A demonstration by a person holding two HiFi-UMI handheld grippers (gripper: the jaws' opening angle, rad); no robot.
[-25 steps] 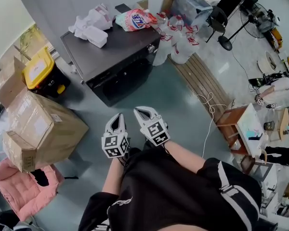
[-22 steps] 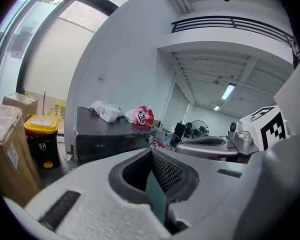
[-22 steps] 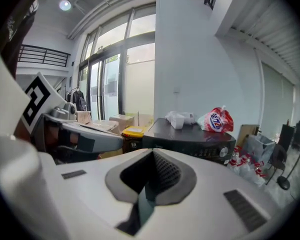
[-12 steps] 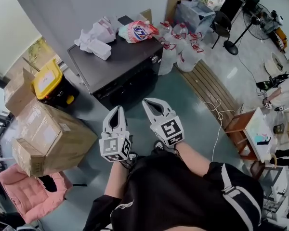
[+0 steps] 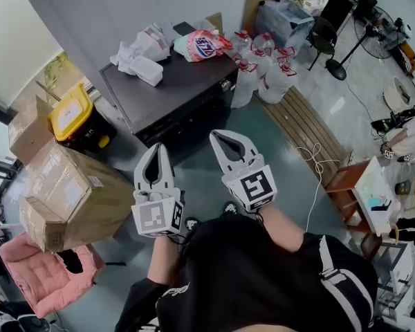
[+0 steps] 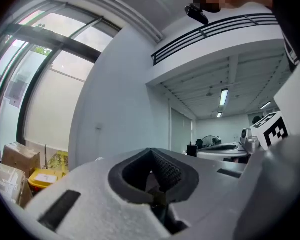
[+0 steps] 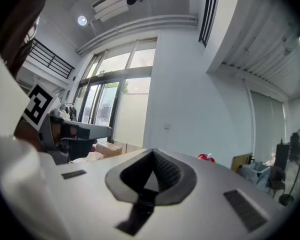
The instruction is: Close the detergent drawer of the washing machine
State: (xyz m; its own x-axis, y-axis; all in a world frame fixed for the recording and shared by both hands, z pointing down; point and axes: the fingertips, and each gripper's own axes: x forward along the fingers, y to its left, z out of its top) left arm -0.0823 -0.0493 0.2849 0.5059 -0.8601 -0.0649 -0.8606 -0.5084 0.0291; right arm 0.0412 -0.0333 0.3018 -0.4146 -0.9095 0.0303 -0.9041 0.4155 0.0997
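Clenched on nothing: left tongs (image 5: 158, 149), right tongs (image 5: 216, 135), both well short of washer (image 5: 167, 88). Drawer not resolvable, presumably on front face. Likely light, stiff plastic slider; push flat on its front panel.

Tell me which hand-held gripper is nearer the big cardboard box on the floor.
Left. The left hand-held gripper hangs just right of the big cardboard box in the head view; the right hand-held gripper is farther right, beyond it.
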